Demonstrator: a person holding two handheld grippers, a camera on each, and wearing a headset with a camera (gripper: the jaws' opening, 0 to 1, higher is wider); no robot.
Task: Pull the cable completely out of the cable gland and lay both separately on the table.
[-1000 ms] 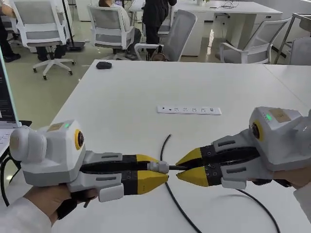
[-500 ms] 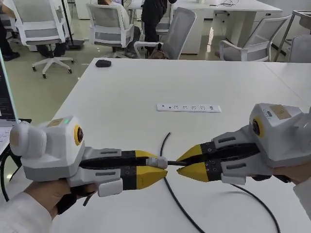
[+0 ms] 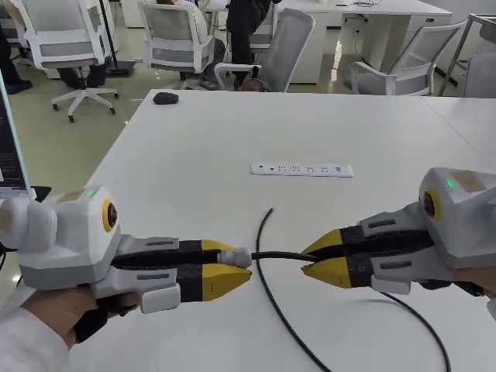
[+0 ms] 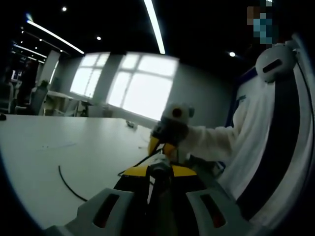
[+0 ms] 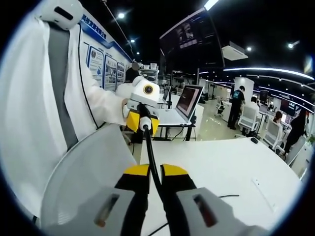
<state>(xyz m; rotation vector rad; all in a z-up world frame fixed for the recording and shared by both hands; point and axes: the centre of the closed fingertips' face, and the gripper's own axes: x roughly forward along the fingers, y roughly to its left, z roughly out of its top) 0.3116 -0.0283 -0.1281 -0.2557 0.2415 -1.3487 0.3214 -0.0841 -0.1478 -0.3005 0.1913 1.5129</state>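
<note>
The light grey cable gland (image 3: 237,257) sits between the yellow tips of my left gripper (image 3: 244,263), which is shut on it above the table. A black cable (image 3: 279,255) runs straight from the gland to my right gripper (image 3: 304,260), which is shut on it a short span away. The cable's slack lies curved on the white table (image 3: 194,155) beneath both grippers. In the right gripper view the cable (image 5: 149,152) rises from my own jaws to the gland (image 5: 145,126). In the left gripper view the gland (image 4: 160,165) sits at my jaw tips, facing the right gripper (image 4: 165,143).
A white power strip (image 3: 302,170) lies mid-table beyond the grippers, and a dark mouse (image 3: 165,98) sits near the far left edge. Office chairs (image 3: 177,43) and people stand behind the table. A laptop (image 5: 187,104) sits on a desk to my left.
The two grippers have drawn apart: the left went left with the gland, the right went right with the cable. A longer stretch of bare cable now spans between them.
</note>
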